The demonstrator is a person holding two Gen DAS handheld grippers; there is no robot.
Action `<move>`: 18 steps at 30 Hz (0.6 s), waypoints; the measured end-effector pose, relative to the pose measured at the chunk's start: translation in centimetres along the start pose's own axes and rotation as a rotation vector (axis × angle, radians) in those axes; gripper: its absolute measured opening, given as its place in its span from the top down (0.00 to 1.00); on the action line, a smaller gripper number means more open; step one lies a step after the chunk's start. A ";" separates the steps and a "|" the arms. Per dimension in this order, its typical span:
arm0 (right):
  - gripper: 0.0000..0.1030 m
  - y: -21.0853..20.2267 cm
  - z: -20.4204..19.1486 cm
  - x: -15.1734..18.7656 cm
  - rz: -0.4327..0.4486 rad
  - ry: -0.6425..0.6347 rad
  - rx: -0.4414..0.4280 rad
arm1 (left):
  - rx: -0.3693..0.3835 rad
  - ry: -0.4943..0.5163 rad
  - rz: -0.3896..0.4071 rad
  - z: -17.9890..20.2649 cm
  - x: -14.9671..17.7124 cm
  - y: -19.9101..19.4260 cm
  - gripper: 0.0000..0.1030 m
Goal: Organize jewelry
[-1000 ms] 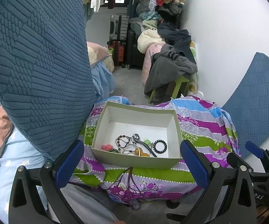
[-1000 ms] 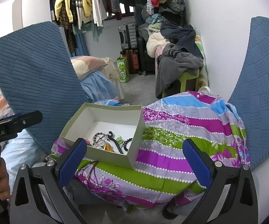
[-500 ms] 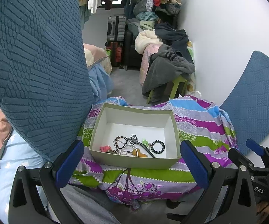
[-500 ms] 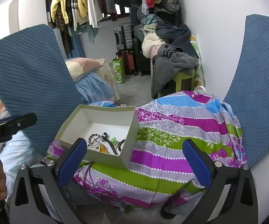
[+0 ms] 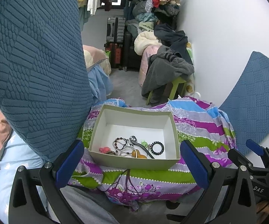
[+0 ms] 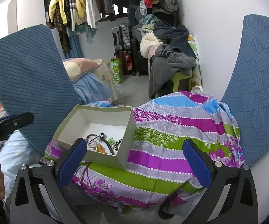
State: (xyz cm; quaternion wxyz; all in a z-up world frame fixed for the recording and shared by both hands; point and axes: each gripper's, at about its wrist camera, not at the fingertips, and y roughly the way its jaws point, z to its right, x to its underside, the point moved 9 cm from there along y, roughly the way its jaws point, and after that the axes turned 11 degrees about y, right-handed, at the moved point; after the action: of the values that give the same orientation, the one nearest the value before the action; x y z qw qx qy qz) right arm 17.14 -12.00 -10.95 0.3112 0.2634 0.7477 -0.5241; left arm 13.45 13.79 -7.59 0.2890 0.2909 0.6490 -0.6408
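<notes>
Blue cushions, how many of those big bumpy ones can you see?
2. One blue cushion stands to the left of the box, the other blue cushion leans on the white wall at the right. More may be out of view.

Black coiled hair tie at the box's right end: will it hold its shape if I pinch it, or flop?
The black coiled hair tie looks springy, so it will probably squash, then rebound. It likely weighs little. It lies flat, apart from the jewelry tangle in the box, so snagging seems unlikely.
</notes>
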 end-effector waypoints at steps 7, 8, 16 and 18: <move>0.00 0.0 -0.2 0.1 0.001 -0.002 0.001 | -0.005 0.005 0.000 0.0 0.0 -0.2 0.00; 0.00 0.0 -0.2 0.1 0.001 -0.001 0.001 | -0.002 0.005 0.000 0.0 0.1 -0.2 0.00; 0.00 0.0 -0.3 0.1 0.004 -0.003 0.003 | 0.006 0.001 -0.008 0.0 0.1 0.0 0.00; 0.00 0.1 -0.3 0.1 0.004 -0.003 0.004 | 0.009 0.003 -0.006 0.2 0.0 0.0 0.00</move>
State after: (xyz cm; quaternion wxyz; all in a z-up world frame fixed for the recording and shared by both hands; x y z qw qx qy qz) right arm 17.07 -11.68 -11.04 0.3128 0.2649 0.7458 -0.5251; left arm 13.43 13.61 -7.63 0.2846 0.2914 0.6474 -0.6442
